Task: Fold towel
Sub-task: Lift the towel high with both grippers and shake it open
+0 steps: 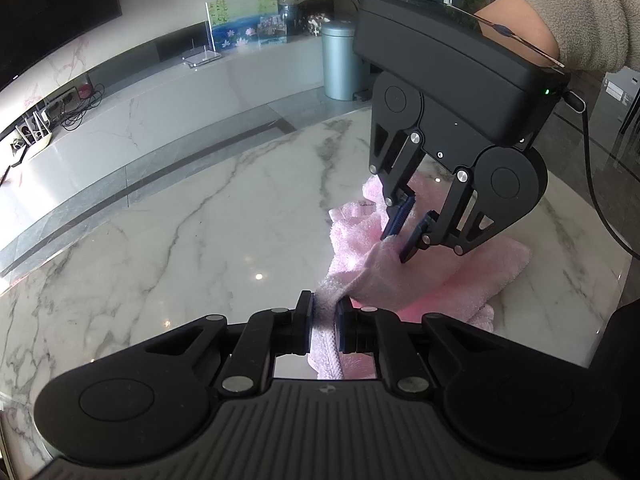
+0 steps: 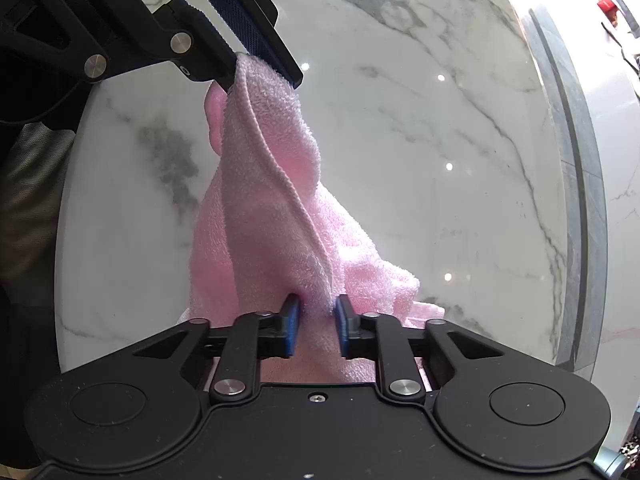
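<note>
**Both grippers pinching the pink towel above the marble table**

We note the left gripper (image 1: 324, 322) with its blue-padded fingers (image 1: 307, 320) pressed nearly together on a gathered corner of the pink towel (image 1: 400, 276); the hemmed edge runs down between the pads towards the camera. From the right wrist view the same gripper (image 2: 264, 66) enters from the top left, and the cloth hangs from its tip in a twisted, drooping strip.

We note the right gripper (image 2: 317, 326) clamped on a bunched fold of the towel (image 2: 272, 208), cloth filling the narrow gap between its blue pads (image 2: 292, 328). From the left wrist view this gripper (image 1: 400, 238) points down onto the towel, its tips sunk into the pile near the towel's raised middle.

The towel spans between the two grips. Part of it is lifted; the rest lies crumpled on the white marble table (image 1: 180, 232), near the table's right side in the left wrist view.

Further out, a beige fleece sleeve (image 1: 576, 8) shows behind the right gripper's housing. Beyond the table: a grey cylindrical bin (image 1: 340, 60) on the floor and a low white cabinet (image 1: 160, 104) carrying a clear acrylic stand (image 1: 202, 56) and painted pictures (image 1: 248, 20).
</note>
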The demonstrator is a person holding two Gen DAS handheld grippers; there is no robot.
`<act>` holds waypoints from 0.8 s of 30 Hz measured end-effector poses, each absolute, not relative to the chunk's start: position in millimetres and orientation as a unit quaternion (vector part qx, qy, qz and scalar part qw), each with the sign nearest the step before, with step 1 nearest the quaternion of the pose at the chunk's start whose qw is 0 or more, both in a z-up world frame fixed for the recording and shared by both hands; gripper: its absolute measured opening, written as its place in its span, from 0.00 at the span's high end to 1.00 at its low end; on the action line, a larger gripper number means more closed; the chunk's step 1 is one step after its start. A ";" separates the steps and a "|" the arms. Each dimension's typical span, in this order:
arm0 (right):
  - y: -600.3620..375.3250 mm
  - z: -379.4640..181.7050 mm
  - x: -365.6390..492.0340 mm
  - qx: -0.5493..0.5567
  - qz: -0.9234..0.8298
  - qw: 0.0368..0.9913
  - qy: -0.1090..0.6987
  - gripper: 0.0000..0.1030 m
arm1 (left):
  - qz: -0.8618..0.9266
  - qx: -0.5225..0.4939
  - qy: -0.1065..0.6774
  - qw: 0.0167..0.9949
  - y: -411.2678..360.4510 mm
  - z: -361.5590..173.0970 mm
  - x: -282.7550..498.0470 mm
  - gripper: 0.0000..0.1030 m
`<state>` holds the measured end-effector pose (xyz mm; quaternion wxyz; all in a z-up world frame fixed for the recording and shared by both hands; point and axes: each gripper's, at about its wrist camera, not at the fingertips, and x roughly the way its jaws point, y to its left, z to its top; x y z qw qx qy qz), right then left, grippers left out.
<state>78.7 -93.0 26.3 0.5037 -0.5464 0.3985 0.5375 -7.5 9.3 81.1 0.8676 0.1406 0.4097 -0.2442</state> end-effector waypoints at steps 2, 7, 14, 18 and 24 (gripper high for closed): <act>-97.6 32.6 74.4 -0.544 0.534 0.504 0.407 0.93 | -0.243 0.140 0.410 0.868 8.3 81.8 -7.4 0.90; -113.1 57.1 65.1 -0.550 0.514 0.518 0.405 0.93 | -0.248 0.140 0.411 0.866 0.5 78.8 -6.4 0.90; -146.8 104.7 54.5 -0.553 0.470 0.556 0.406 0.94 | -0.279 0.162 0.407 0.854 -26.0 63.4 -12.1 0.74; -164.6 124.3 46.3 -0.557 0.452 0.564 0.409 0.96 | -0.287 0.166 0.407 0.851 -41.2 51.9 -15.3 0.67; -185.8 139.1 33.4 -0.558 0.431 0.574 0.417 0.97 | -0.265 0.206 0.411 0.847 -47.3 37.9 -23.0 0.66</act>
